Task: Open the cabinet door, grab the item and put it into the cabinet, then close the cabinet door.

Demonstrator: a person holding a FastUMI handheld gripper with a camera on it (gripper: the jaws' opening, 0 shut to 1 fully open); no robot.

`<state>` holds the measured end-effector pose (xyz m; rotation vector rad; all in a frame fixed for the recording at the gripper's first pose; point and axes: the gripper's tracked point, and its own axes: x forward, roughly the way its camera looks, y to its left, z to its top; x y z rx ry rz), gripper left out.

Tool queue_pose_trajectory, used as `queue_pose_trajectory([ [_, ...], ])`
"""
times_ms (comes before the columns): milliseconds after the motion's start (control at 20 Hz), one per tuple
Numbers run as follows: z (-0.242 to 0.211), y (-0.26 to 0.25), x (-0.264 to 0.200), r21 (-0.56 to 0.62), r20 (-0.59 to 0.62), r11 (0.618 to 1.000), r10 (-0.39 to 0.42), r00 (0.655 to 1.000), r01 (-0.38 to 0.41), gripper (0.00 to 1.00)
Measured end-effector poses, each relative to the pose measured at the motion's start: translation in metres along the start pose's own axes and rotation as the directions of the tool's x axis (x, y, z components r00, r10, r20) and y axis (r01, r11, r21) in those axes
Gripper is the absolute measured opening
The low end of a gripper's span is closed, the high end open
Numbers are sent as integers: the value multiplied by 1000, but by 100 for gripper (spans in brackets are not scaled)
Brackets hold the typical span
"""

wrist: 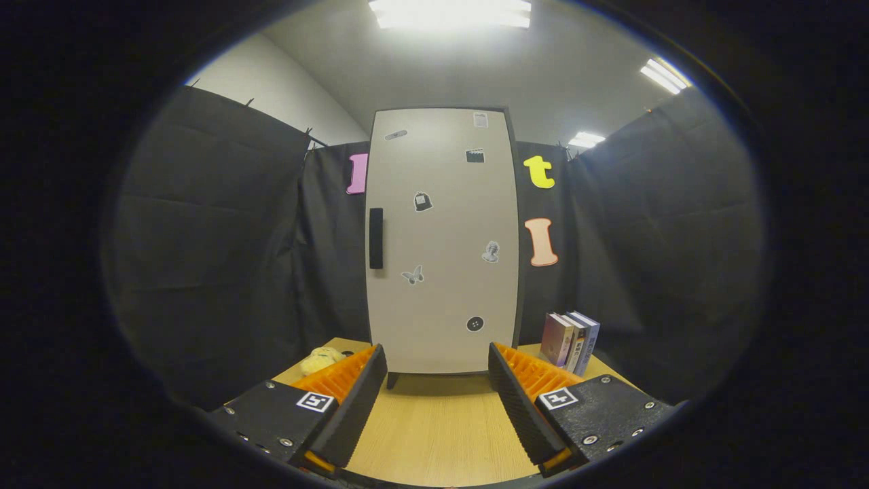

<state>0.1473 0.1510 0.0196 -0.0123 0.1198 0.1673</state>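
A tall light-grey cabinet (442, 238) stands on the wooden table (441, 421) straight ahead of my fingers, its door closed. A dark vertical handle (375, 238) sits on the door's left side, and small stickers dot the door. A yellow soft toy (320, 358) lies on the table left of the cabinet, partly hidden behind my left finger. My gripper (438, 373) is open, with nothing between its fingers, a short way in front of the cabinet's base.
Several books (570, 341) stand upright on the table to the right of the cabinet. Black cloth walls close in the booth on both sides and behind. Bare tabletop lies between my fingers and the cabinet.
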Motion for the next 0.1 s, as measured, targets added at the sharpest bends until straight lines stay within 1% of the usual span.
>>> queue_pose_trajectory([
  [100, 0, 0, 0, -7, 1, 1000, -1, 1000, 1, 93],
])
